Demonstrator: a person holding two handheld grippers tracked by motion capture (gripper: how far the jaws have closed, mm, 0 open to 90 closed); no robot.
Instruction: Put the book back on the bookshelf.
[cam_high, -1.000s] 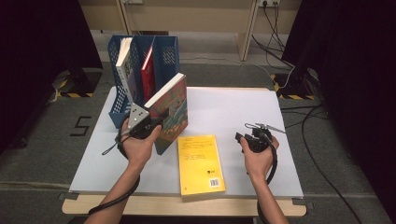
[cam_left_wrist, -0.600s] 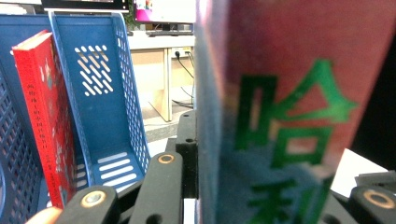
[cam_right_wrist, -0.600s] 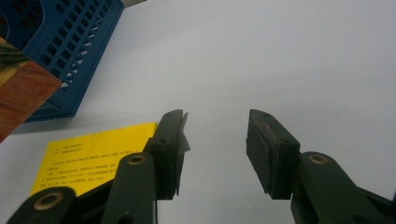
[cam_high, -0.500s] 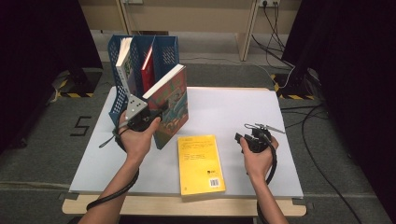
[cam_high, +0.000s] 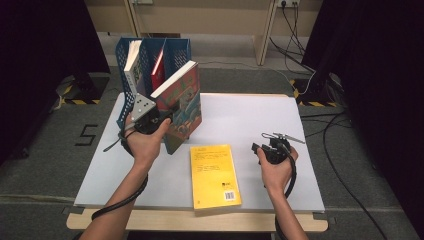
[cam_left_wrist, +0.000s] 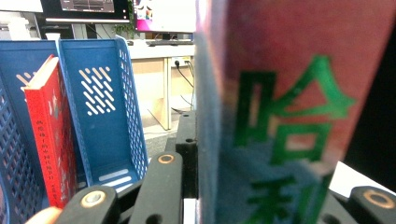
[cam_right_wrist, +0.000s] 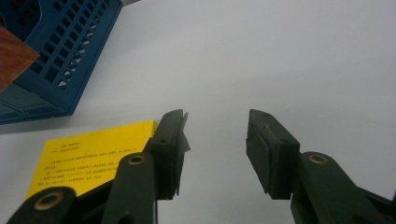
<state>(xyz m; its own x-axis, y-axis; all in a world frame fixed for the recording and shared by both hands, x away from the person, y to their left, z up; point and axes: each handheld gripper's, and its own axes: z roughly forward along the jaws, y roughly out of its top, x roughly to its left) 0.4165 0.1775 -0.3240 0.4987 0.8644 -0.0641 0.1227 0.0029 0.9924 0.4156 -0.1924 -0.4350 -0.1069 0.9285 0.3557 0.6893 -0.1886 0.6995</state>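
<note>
Your left gripper (cam_high: 152, 120) is clamped on the thick red-and-teal book (cam_high: 181, 102), its jaws pressed flat against the two covers near the spine end. In the left gripper view the book's (cam_left_wrist: 289, 112) spine with green characters stands right between the jaws, at about 2 o'clock from centre. You hold the book upright and tilted, raised off the white table (cam_high: 250, 120), just in front of the blue file rack (cam_high: 177, 50), which sits at 11 o'clock on the table as the high view shows it.

Your right gripper (cam_high: 272, 150) rests at about 4 o'clock on the table, well apart from the book. Its jaws stand apart with nothing between them; in the right gripper view (cam_right_wrist: 215, 154) only bare tabletop lies in the gap.

Count of things: four books in all. One is in your left gripper. One yellow book (cam_high: 214, 175) lies flat at 6 o'clock, between your two hands. Two stand in the rack: a white-edged book (cam_high: 132, 67) in the left compartment and a slim red book (cam_high: 159, 65) in the middle one. The rack has three compartments, and the one nearest the held book holds no book.
</note>
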